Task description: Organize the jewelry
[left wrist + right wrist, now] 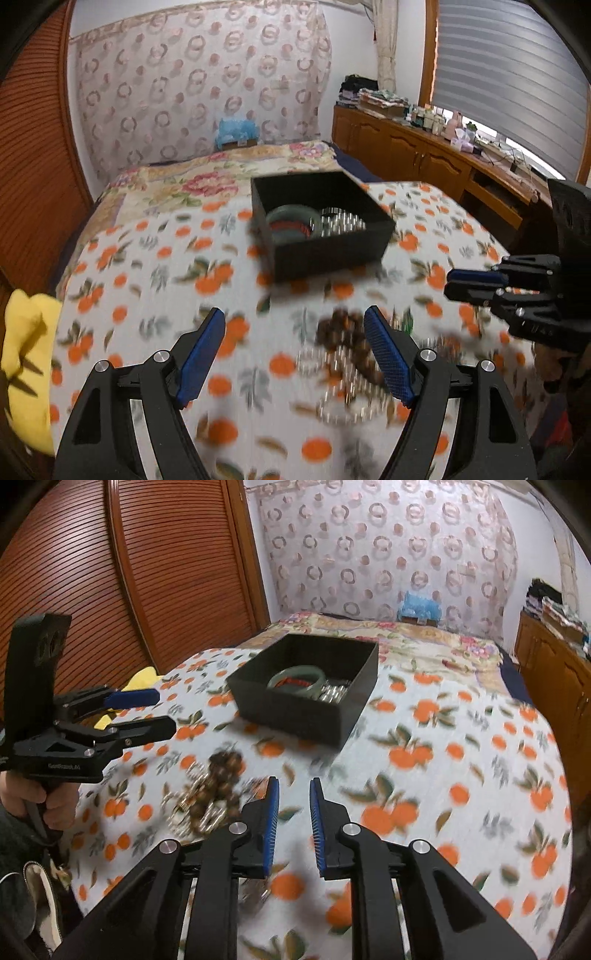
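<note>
While my left gripper (295,354) hangs with fingers spread wide and empty, the beaded jewelry pile (347,354) lies on the bed at its 1 o'clock, partly blurred. Right gripper (294,823): fingers narrowly parted, holding nothing. Best approach, I judge: descend slowly, pinch one strand, carry to black box (321,229) at 12 o'clock.
</note>
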Motion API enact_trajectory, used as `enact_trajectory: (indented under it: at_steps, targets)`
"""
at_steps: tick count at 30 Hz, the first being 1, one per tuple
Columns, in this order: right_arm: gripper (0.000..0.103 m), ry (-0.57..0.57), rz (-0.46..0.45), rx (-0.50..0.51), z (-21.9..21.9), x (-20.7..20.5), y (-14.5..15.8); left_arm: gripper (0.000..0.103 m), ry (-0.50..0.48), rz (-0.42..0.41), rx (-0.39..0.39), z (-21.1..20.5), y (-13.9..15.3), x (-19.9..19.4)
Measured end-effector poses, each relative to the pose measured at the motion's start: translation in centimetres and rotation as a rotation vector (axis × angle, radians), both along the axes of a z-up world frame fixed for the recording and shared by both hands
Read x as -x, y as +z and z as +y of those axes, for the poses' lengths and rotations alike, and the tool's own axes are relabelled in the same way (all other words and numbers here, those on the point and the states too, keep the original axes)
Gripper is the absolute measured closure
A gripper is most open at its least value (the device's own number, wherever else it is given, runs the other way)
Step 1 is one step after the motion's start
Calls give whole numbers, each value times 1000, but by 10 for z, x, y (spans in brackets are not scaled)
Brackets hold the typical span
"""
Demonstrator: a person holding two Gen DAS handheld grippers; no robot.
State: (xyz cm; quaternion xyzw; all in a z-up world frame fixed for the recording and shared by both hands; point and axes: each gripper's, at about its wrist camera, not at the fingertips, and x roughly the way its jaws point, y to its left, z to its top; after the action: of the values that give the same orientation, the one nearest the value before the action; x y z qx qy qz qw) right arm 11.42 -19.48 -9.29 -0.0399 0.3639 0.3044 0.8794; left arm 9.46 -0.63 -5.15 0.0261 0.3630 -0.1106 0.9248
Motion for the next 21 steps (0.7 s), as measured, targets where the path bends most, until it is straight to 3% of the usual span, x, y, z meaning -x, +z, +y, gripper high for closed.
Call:
enact_trajectory:
  at_steps: [5, 8, 19, 21]
  targets:
    - [68, -11, 23, -19, -5, 23, -12, 29, 4, 23, -4, 4, -12, 23]
    - [67, -18, 37, -29, -9, 32, -16, 29, 9, 49, 13, 7, -19, 31]
    - [67, -30, 32, -15, -9, 54, -27, 51, -20, 117, 11, -3, -40, 27]
    - [67, -30, 32, -8, -8, 53, -29, 63, -26, 128, -1, -7, -42, 21]
